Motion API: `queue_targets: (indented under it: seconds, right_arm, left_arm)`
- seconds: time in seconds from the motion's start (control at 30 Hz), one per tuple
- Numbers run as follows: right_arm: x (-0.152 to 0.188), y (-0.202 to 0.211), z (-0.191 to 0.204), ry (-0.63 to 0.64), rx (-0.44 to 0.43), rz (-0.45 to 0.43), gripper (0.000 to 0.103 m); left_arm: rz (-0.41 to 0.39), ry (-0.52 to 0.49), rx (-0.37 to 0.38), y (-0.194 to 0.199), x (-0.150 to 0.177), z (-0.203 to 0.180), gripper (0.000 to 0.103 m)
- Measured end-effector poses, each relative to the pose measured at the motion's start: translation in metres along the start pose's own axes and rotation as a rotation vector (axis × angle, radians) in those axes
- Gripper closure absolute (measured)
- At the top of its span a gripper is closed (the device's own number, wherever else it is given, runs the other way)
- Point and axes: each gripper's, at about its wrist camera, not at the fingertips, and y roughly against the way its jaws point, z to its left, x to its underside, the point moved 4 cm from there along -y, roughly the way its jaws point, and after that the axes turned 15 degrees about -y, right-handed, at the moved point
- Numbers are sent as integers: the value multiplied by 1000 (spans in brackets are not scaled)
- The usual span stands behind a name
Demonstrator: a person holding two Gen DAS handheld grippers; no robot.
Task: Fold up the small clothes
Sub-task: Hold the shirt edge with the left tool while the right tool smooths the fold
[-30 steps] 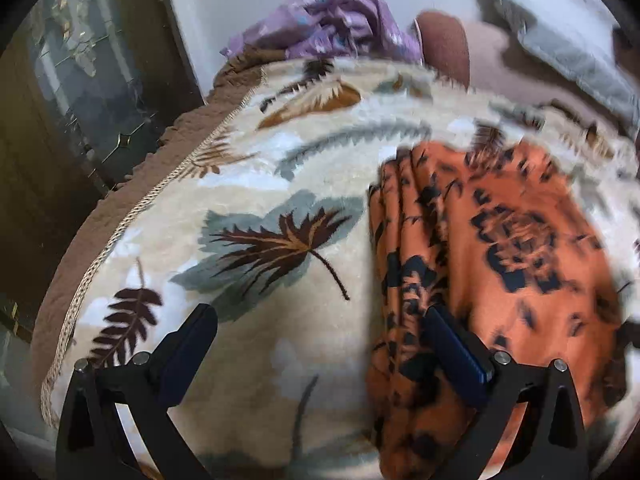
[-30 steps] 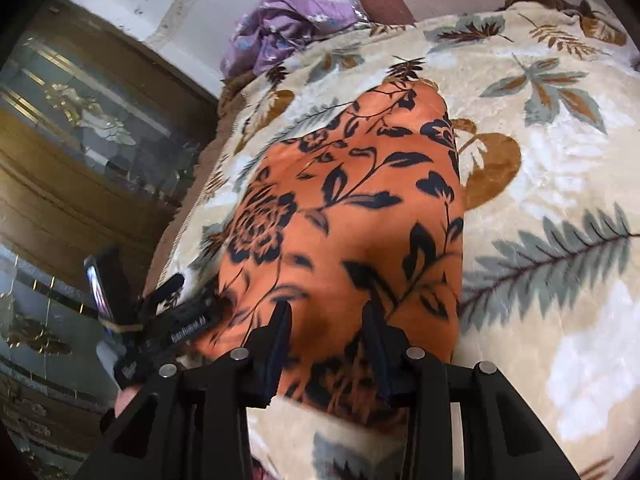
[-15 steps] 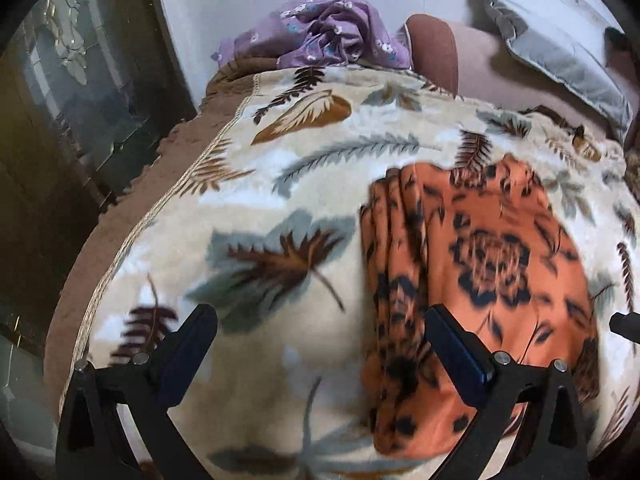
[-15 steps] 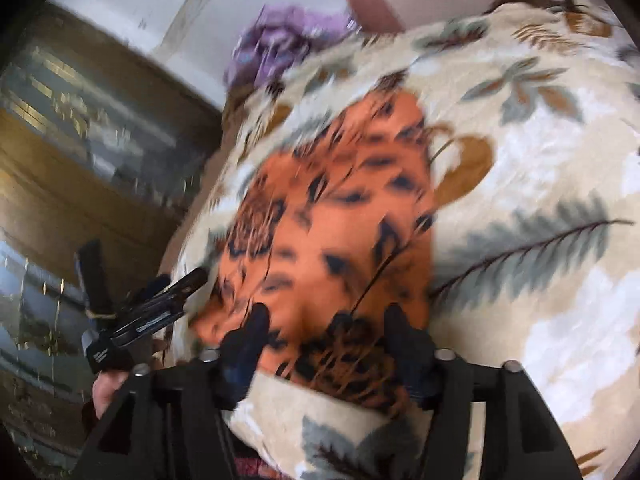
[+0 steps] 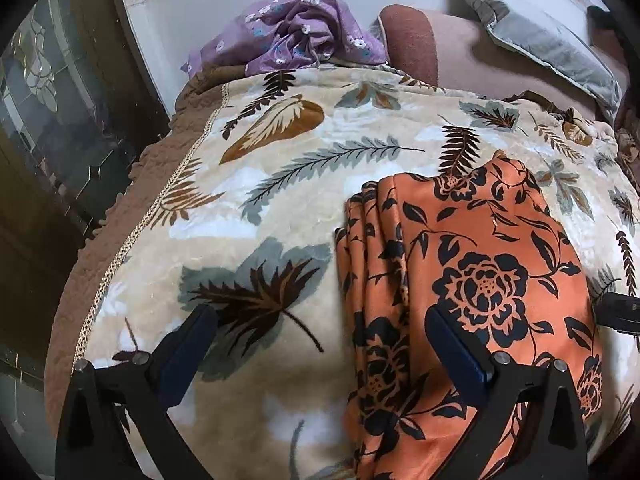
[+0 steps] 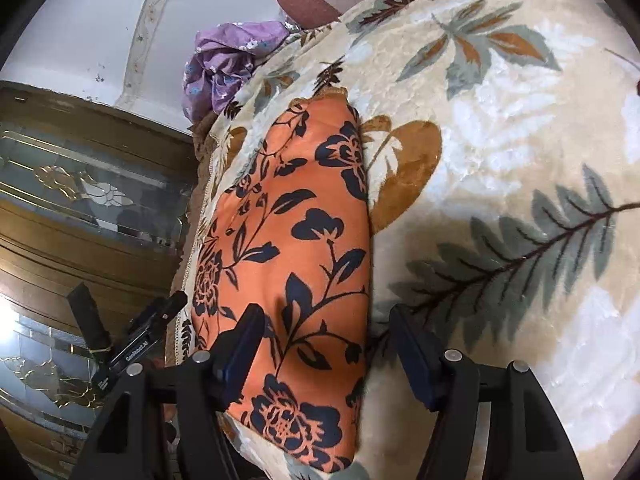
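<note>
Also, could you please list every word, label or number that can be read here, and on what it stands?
"GenRobot.AI" (small, seems so): white print on the body of the left tongs, right wrist view.
Second white mark below it: too small to read.
Orange garment, blanket, purple cloth: patterns only, no text.

Orange cloth (image 5: 480,272) with black flower-and-leaf print, folded into long flat bundle, several layered folds stacked along one long side. Lies flat on leaf-patterned blanket (image 5: 280,184), near its brown-trimmed edge. Crumpled purple flowered garment (image 5: 296,36) sits in heap at blanket's far corner.
</note>
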Motion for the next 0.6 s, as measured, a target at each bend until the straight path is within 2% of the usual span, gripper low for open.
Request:
queue_targets:
  seconds: [0.2, 0.6]
  right_arm:
    - [-7, -18, -4, -19, -10, 21, 34]
    - [-16, -54, 12, -24, -112, 58, 25]
  left_arm:
    - [-1, -20, 5, -6, -3, -3, 0]
    - [16, -3, 52, -21, -4, -4, 0]
